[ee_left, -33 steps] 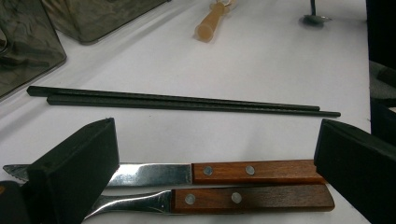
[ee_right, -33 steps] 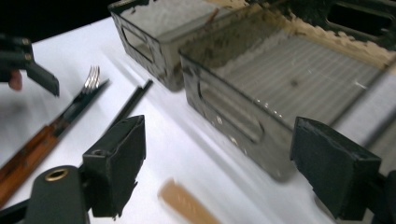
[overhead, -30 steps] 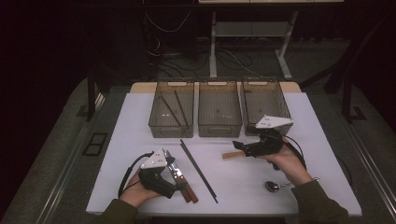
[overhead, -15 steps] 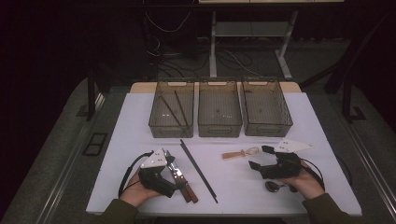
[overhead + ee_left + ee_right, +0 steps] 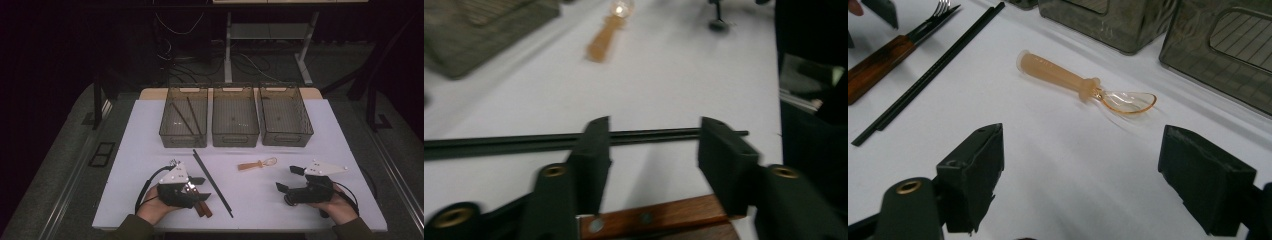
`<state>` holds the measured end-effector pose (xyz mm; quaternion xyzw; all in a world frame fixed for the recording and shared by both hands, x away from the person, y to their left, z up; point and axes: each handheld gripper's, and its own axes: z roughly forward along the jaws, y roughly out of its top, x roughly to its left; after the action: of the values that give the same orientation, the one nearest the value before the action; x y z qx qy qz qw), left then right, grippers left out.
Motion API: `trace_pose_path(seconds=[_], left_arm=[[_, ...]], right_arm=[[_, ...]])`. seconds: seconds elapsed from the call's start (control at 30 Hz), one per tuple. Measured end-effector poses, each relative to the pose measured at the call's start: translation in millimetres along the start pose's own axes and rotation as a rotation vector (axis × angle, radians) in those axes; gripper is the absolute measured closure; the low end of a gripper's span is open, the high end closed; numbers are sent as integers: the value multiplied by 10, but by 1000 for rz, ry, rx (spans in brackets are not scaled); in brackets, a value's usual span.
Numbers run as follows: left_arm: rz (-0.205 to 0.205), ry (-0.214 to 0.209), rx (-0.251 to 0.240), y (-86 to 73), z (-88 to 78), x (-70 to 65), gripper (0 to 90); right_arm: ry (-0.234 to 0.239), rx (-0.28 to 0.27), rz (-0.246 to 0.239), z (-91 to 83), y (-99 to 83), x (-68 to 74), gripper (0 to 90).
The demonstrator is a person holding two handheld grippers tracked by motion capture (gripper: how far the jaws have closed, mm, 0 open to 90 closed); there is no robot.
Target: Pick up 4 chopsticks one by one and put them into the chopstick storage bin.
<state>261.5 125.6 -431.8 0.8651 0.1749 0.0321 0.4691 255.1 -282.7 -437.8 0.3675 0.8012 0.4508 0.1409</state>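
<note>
- Two hands come up from the bottom edge of the high view. Your left gripper (image 5: 196, 186), lower left of centre, lies low over the wooden-handled cutlery (image 5: 202, 208); its jaws have just been closing, with a handle between them, pads not yet pressing.
- Black chopsticks (image 5: 212, 182) slant just beside it.
- Orange spoon (image 5: 256, 164) lies at centre.
- Your right gripper (image 5: 289, 179), lower right, points left, jaws spread wide, empty.

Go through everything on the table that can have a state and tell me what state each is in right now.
Left tongs: half closed, jaws just narrowed, astride the brown wooden-handled cutlery, not yet pressing it.
Right tongs: wide open, nothing between the jaws.
Orange plastic spoon with clear bowl: lying flat, untouched.
Black chopsticks on the table: lying side by side.
Left smoky plastic bin: holds two dark sticks.
Middle bin: looks empty.
Right bin: looks empty.
</note>
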Motion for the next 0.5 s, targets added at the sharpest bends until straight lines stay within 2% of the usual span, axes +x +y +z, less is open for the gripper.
trace_pose_path(seconds=[0.13, 0.3, 0.37, 0.47, 0.5], left_arm=[[19, -32, 31, 75, 119, -71, 694], [35, -75, 69, 150, 248, -135, 856], [35, -96, 80, 166, 316, -171, 890], [68, -123, 110, 180, 416, -219, 891], [65, -130, 112, 180, 442, -234, 891]], right_arm=[[-2, -2, -13, 10, 6, 18, 187], [-5, 2, -8, 9, 4, 10, 187], [-4, -4, -10, 6, 7, 11, 187], [-4, -8, -11, 3, 13, 11, 187], [-6, -7, -11, 2, 13, 9, 187]])
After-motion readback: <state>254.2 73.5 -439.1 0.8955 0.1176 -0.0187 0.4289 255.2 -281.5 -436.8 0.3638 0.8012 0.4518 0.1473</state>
